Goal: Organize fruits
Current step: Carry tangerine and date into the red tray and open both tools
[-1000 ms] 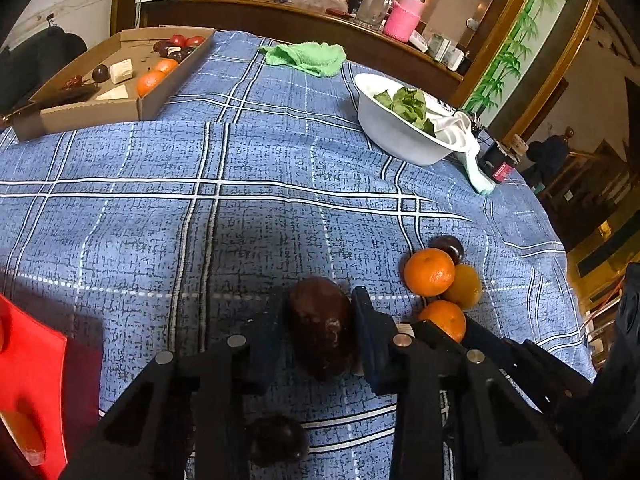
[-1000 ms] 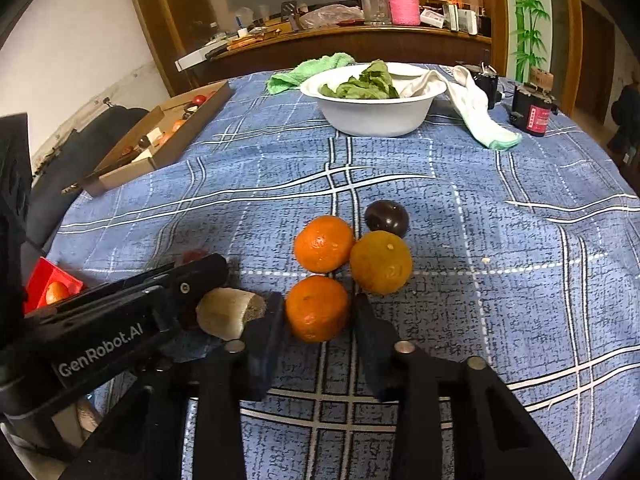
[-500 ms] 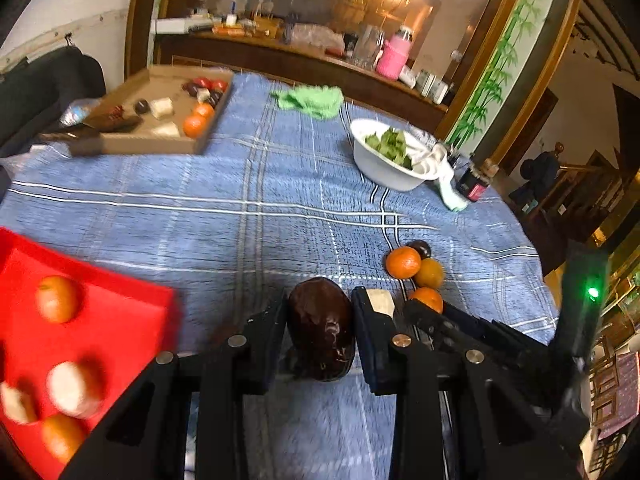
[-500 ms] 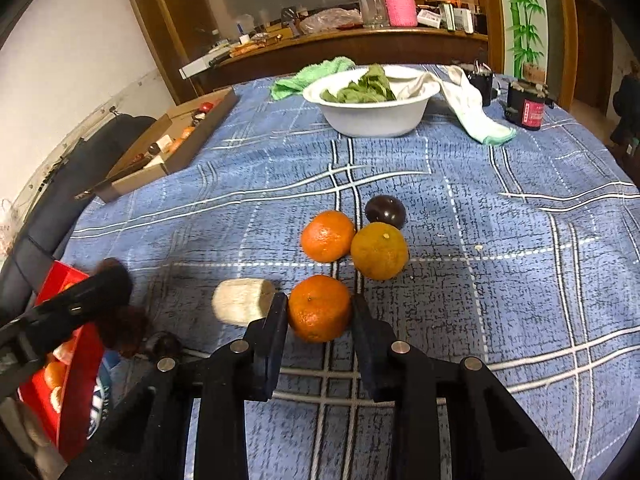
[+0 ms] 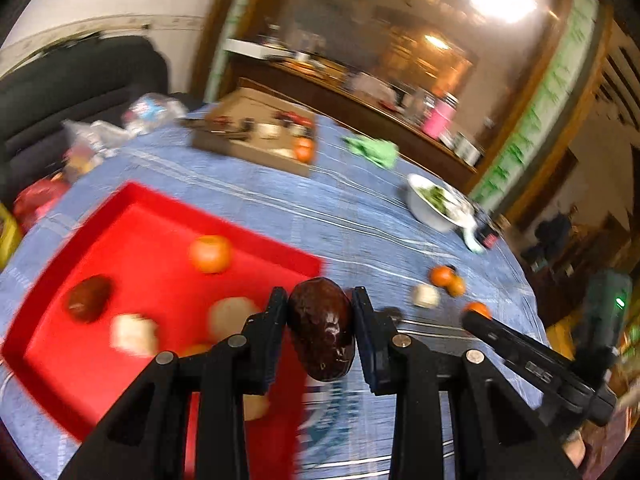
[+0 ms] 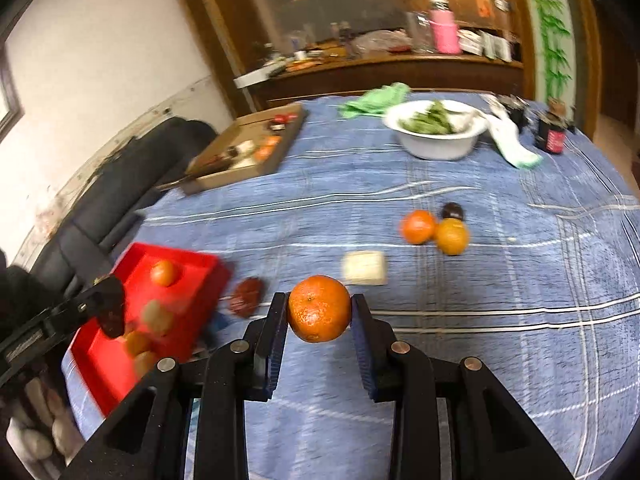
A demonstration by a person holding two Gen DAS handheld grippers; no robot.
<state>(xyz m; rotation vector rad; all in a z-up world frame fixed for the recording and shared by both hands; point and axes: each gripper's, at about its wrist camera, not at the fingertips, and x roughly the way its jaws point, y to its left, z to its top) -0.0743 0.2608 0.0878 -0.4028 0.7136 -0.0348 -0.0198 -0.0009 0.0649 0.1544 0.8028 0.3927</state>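
You are carrying two fruits at once, one in each set of tongs, and both are lifted clear of the blue checked tablecloth (image 6: 500, 320), which fits with taking them to the red tray (image 5: 132, 216) where sorted fruit is already lying. Your left gripper (image 5: 320, 320) is clamping a dark brown, wrinkled fruit (image 5: 322, 328) between its two pads; the jaws are standing narrow, closed just to the width of that fruit, with its lower end hanging below the pads. It is hanging over the near right corner of the tray, so a release looks close, though I judge it wants to be a little further left to sit well inside the rim. In the tray, ahead and to the left of those tongs, an orange (image 5: 210, 254), another dark fruit (image 5: 88, 298) and some pale pieces are lying apart from one another. Your right gripper (image 6: 319, 316) is pinching a mandarin (image 6: 319, 308) at its widest part, jaws narrow and pressed on both sides. The tray is lying ahead and to the left of these tongs. Ahead and to the right, two more mandarins (image 6: 434, 230) and a small dark fruit (image 6: 453, 211) are touching in a cluster, with a pale block (image 6: 365, 267) just ahead of the held mandarin; these are waiting to be collected.
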